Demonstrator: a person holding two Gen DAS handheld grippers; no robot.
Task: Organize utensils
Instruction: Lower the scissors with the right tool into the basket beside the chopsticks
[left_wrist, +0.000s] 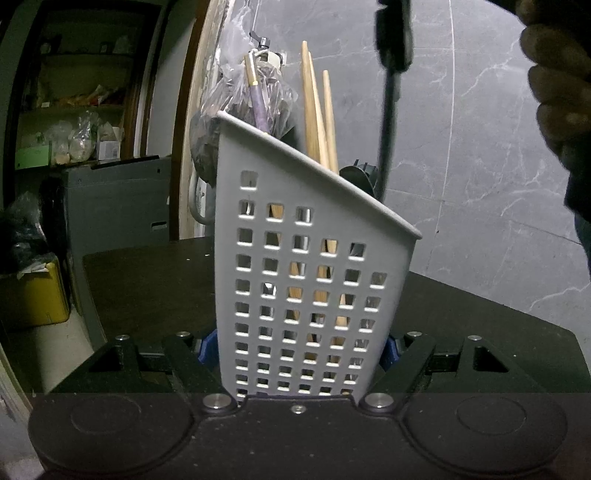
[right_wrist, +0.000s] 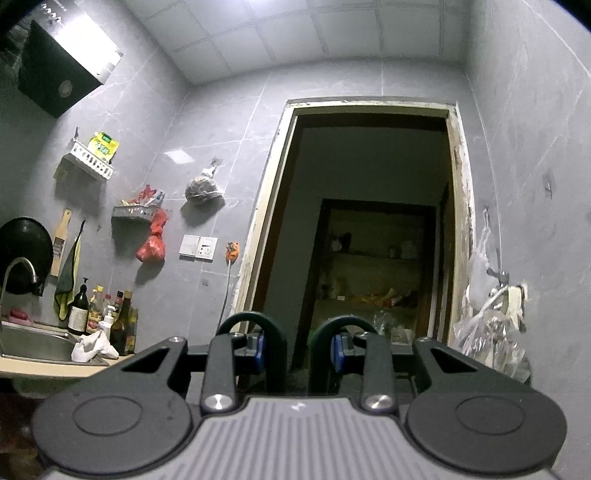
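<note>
Left gripper (left_wrist: 297, 350), nearest the lens, clamps the base of a grey perforated utensil caddy (left_wrist: 306, 280); we see its blue pads (left_wrist: 208, 349) pressed against both side walls. We judge the caddy light and fairly stiff, yet its thin plastic walls may flex under a hard squeeze, so a low grip near the floor, as shown, seems soundest. The caddy stands on a dark countertop (left_wrist: 147, 280) and leans toward the left of the view.

Inside it rise wooden chopsticks (left_wrist: 314, 110), a purple-handled utensil (left_wrist: 256, 103), and a dark utensil (left_wrist: 356, 177) low at the right rim. A long black utensil handle (left_wrist: 388, 122) drops from above into the caddy; we judge it rigid, smooth and prone to slip, best held high on the shaft. Its upper end is blurred. A hand (left_wrist: 554, 74) shows at the upper right.

Right gripper (right_wrist: 297, 350) points toward a doorway (right_wrist: 369, 240). Its jaws stand partly apart, and we cannot tell whether they hold anything.
</note>
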